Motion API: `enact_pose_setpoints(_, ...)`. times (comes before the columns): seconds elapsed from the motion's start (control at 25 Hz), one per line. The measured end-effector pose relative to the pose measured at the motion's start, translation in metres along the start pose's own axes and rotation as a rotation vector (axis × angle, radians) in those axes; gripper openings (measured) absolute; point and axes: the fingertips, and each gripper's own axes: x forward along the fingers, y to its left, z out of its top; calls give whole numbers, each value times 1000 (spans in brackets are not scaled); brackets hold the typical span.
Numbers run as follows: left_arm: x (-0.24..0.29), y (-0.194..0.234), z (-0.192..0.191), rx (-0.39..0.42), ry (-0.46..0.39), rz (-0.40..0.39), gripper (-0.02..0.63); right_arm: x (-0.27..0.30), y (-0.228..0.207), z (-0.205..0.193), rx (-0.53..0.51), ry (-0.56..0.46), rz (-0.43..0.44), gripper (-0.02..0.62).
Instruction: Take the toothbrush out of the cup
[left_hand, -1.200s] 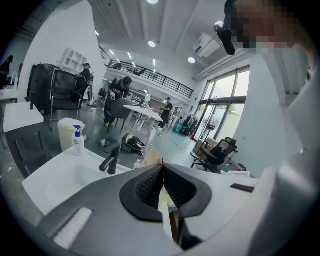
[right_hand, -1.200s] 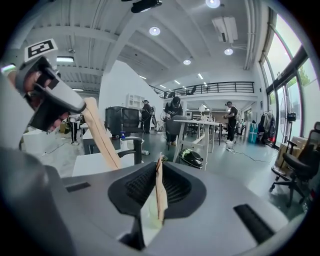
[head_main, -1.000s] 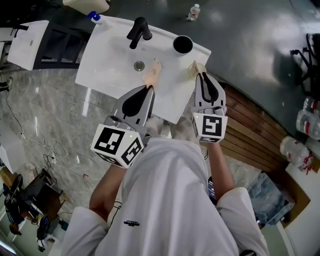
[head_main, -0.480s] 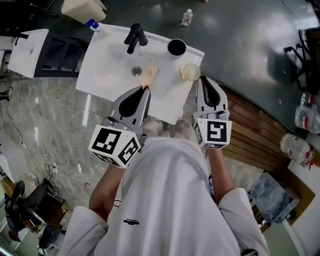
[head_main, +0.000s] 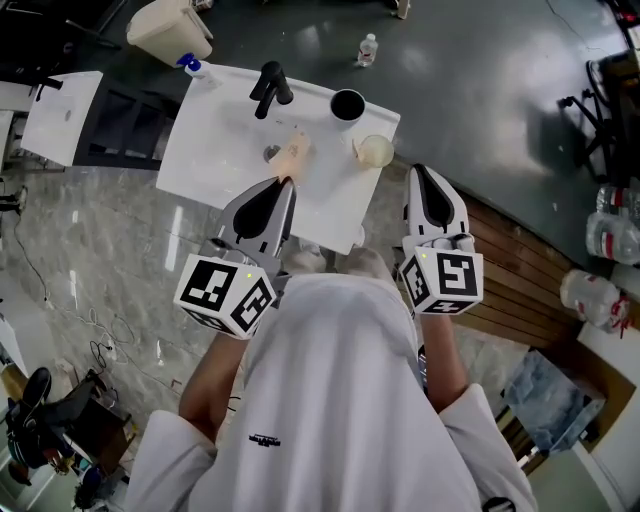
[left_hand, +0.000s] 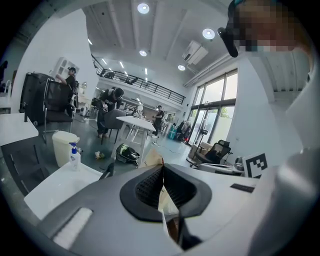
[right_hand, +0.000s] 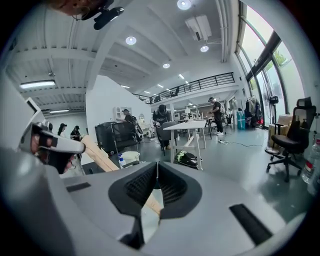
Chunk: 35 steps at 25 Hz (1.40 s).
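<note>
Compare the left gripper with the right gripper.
The left gripper is shut on the tan toothbrush; the right gripper grips nothing. The left gripper reaches over the white sink; the right gripper hangs past its right edge, near the pale cup. Both have their jaws together.

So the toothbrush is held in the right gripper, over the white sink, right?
No, the left gripper holds the toothbrush over the white sink; the right gripper is shut on nothing. The head view shows it.
</note>
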Motion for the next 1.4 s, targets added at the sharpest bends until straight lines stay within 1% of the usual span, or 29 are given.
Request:
enact_pose_setpoints(0.24,-9,-2,6,2,-14,2,6,-15,3,11,-19,-8,3,8)
enact_pose_setpoints(0.68,0,-11,13,13,-12,-22,6,-15,1,9,-37,-5,30,8)
enact_pose_setpoints(1.08,31,-15,28,51,-4,-68,6,-8,-5,11,-43,-8,38,8)
enact_pose_setpoints(1.4,71,-12,24,70,44,-112,6,7,-15,16,-51,-9,31,8)
